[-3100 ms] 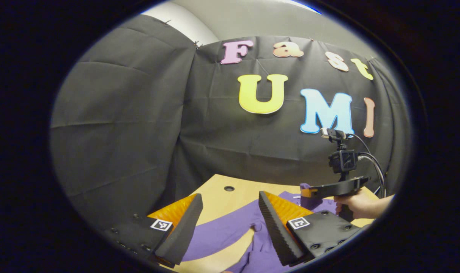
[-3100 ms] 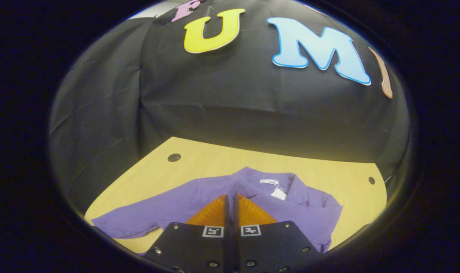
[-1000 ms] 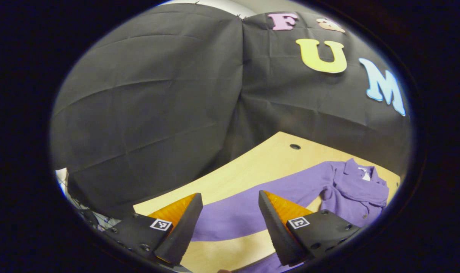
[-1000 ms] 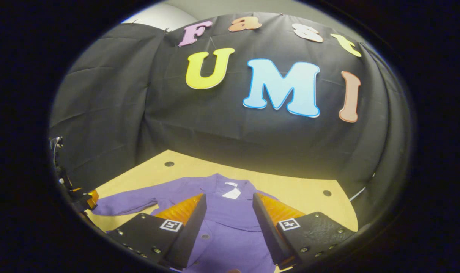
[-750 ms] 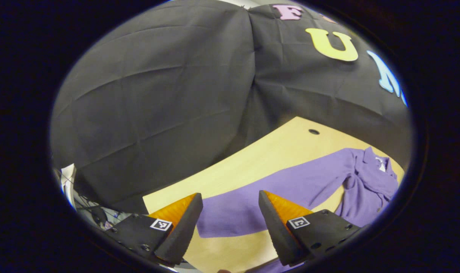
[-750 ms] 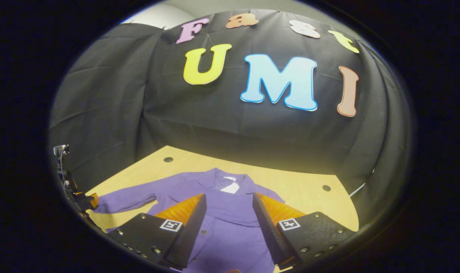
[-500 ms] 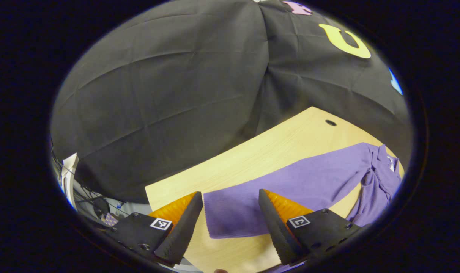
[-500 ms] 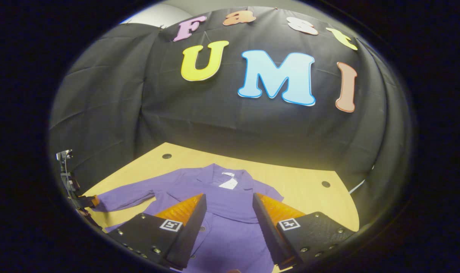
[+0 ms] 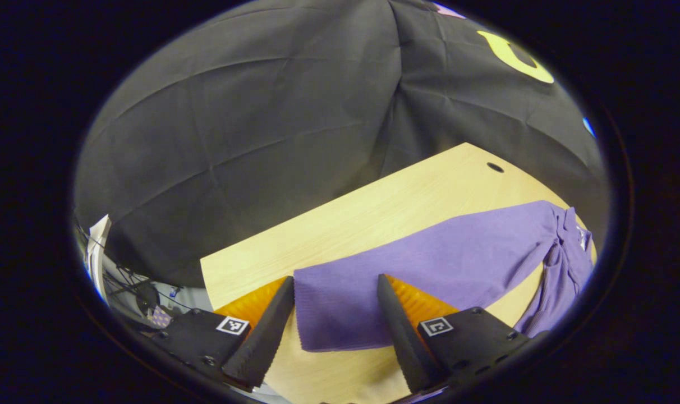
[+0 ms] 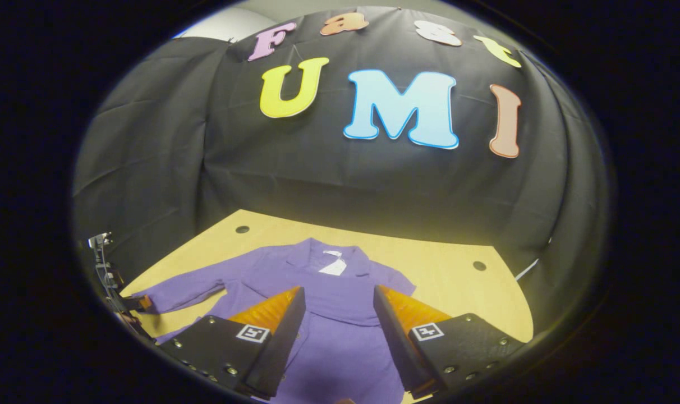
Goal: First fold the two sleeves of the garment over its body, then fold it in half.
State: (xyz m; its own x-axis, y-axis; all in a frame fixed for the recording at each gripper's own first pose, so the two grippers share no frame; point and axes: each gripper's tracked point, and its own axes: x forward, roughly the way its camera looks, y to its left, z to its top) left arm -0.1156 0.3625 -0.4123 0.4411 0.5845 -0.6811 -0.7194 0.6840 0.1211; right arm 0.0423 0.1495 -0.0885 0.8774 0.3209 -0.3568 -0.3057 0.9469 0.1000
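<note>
A purple button-up garment (image 10: 340,336) lies flat on the wooden table (image 10: 446,280), collar and white label (image 10: 333,268) toward the wall. One sleeve (image 10: 171,296) stretches out to the left. In the left gripper view this sleeve (image 9: 441,264) runs from the body to its cuff (image 9: 340,320). My left gripper (image 9: 334,280) is open, and the cuff lies between its two fingers. My right gripper (image 10: 338,290) hovers open over the chest of the garment with nothing held. The left gripper (image 10: 129,306) also shows small at the sleeve's end in the right gripper view.
The table (image 9: 373,213) has a round hole (image 9: 494,167) near its back corner, and two holes (image 10: 242,229) (image 10: 479,265) show in the right gripper view. Beyond the table's left edge are cables and a white object (image 9: 96,252). Black cloth walls stand close behind.
The right gripper, shut 3.1 s ago, has opened and drawn back over the body. The left gripper slid outward along the sleeve to the cuff, its fingers narrowing slightly.
</note>
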